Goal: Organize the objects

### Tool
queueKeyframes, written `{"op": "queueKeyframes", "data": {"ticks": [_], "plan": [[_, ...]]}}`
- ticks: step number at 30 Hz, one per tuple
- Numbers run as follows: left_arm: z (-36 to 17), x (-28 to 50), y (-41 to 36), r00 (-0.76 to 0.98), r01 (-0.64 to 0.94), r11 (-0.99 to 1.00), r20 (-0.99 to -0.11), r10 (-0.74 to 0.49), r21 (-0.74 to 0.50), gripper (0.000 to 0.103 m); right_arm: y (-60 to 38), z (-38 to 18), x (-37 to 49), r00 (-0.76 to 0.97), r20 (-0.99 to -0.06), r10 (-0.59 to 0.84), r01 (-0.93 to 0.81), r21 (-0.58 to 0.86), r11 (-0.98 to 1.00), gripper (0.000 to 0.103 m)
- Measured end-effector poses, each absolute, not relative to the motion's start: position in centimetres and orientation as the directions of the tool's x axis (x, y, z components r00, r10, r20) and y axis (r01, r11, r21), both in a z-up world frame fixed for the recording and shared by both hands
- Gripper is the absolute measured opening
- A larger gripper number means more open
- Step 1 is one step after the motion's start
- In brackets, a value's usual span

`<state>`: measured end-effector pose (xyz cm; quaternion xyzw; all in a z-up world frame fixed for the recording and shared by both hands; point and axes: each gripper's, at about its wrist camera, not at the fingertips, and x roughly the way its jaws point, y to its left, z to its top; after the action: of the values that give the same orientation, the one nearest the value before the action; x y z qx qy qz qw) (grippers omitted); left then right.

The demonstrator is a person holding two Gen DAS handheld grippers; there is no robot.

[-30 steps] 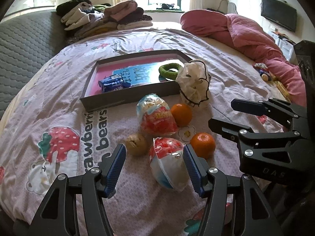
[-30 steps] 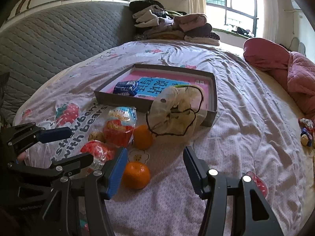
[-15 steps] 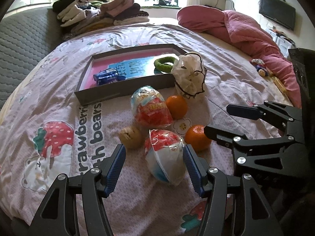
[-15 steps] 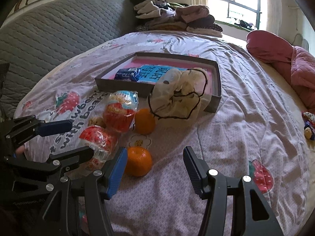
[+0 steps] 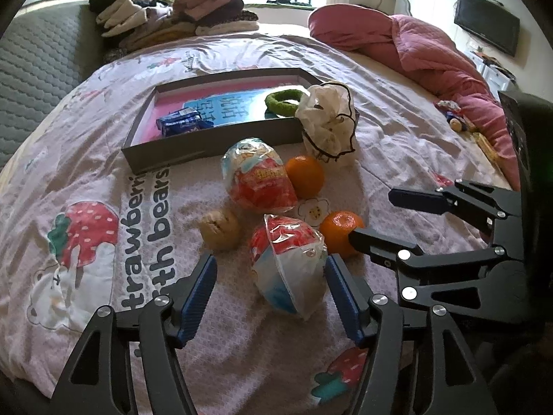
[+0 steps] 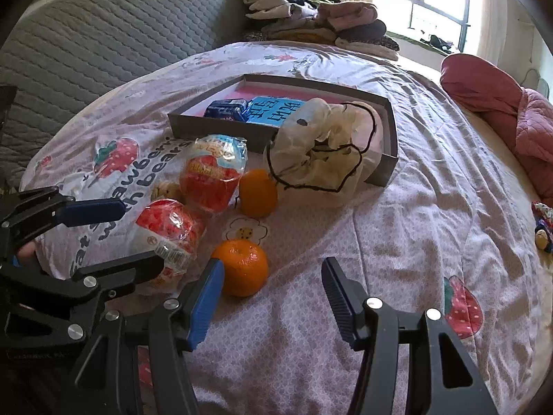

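Note:
My left gripper [image 5: 271,297] hovers low over the bedspread, its jaws opening around a red-and-white snack bag [image 5: 290,269]; the pads do not press it. From the right wrist view, this gripper [image 6: 121,238] straddles the same bag [image 6: 166,238]. My right gripper [image 6: 273,297] is open and holds nothing, with the near orange [image 6: 243,266] beside its left pad. A second snack bag [image 5: 257,180], another orange [image 5: 306,176] and a beige lump [image 5: 221,230] lie behind. The grey tray [image 5: 207,148] holds a blue packet [image 5: 181,122] and a green ring [image 5: 283,102].
A sheer drawstring bag [image 5: 326,128] leans on the tray's near right corner. Folded clothes [image 5: 172,14] are piled at the head of the bed and a pink quilt [image 5: 432,55] is heaped on the right. A small toy [image 5: 456,117] lies near the quilt.
Both views have shifted slightly, with the objects sitting a little higher in the picture. The left jaws stand a touch wider around the snack bag. The right jaws are unchanged.

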<state>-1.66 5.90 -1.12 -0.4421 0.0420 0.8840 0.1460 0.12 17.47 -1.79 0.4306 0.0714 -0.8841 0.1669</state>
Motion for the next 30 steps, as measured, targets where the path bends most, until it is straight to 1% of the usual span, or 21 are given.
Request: {"op": "queueKeyframes", "data": {"ticks": [10,17,21,26,30], "plan": [[-1.3,-1.8,5.6,-0.547,-0.302,-0.951,-0.804,0.235,-0.073,0.069,17.2,-2.1,0.3,-0.556,-0.793,-0.251,0.381,0.025,-0.924,0.058],[-1.6,-2.1,5.4,-0.516,-0.310,-0.945,-0.816,0.261,-0.106,0.069,16.2,-2.8,0.7,-0.543,-0.808,-0.230,0.420,-0.024,-0.907,0.058],[-1.8,-2.3,5.6,-0.510,-0.313,-0.943,-0.817,0.268,-0.114,0.069,15.8,-2.8,0.8,-0.551,-0.800,-0.238,0.443,-0.038,-0.896,0.058],[-2.1,-2.8,6.2,-0.505,-0.319,-0.940,-0.818,0.274,-0.118,0.070,15.1,-3.5,0.7,-0.570,-0.799,-0.193,0.449,-0.107,-0.887,0.058],[-2.3,-3.1,6.6,-0.503,-0.320,-0.941,-0.821,0.269,-0.112,0.071,15.2,-3.8,0.4,-0.564,-0.800,-0.207,0.451,-0.089,-0.888,0.058]]}}
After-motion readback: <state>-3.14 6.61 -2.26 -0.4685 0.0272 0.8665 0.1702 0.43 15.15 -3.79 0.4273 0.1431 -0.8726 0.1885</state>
